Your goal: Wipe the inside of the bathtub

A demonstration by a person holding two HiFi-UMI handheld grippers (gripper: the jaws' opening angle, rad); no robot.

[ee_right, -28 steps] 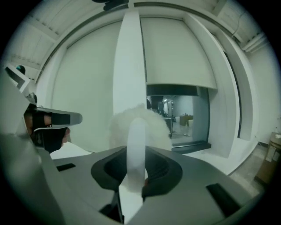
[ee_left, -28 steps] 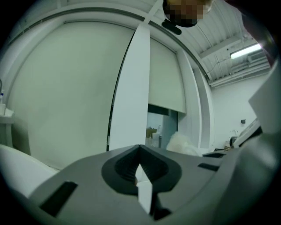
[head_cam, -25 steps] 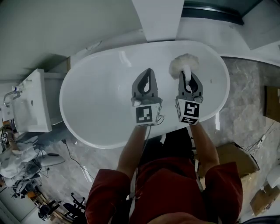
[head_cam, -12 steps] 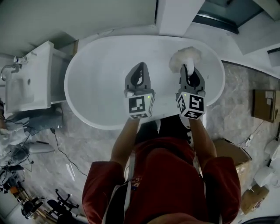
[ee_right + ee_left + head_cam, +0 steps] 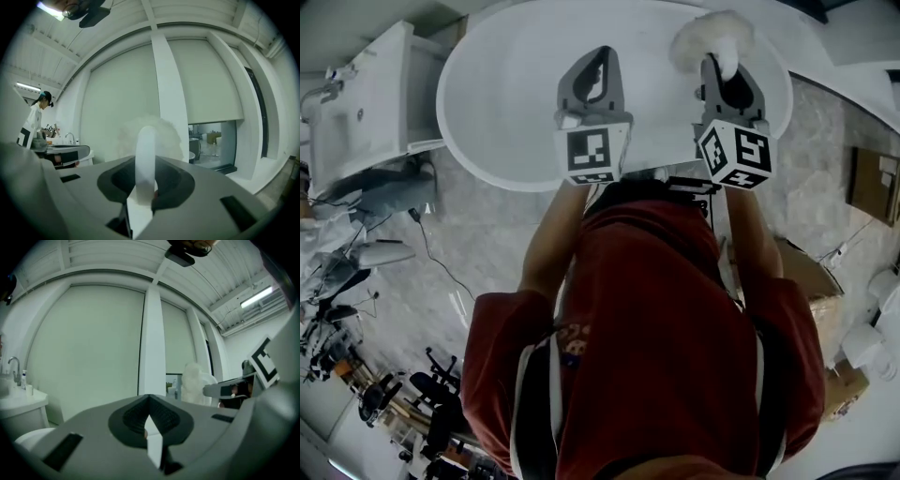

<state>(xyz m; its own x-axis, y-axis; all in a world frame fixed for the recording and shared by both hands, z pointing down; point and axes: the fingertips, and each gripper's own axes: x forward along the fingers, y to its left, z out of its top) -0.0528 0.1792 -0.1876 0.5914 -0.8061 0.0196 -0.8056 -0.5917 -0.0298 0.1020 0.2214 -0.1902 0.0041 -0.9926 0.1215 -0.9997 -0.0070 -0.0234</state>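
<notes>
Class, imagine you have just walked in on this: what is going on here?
A person in a red top stands at a white bathtub. The right hand-held gripper is shut on a fluffy white duster; the left hand-held gripper is shut and empty. Both face the wall, not the tub, so nothing is being wiped.

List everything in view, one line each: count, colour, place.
bathtub: one, white, top of the head view.
washbasin: one, white, left of the bathtub.
fluffy brush: one, white, top right, handle in the right gripper.
cardboard boxes: several, brown, floor at right.
pillar: one, white, centre of the left gripper view.
other person: one, white top, far left of the right gripper view.
left gripper: grey, shut, empty.
right gripper: grey, shut on the brush handle.
person's top: red.
</notes>
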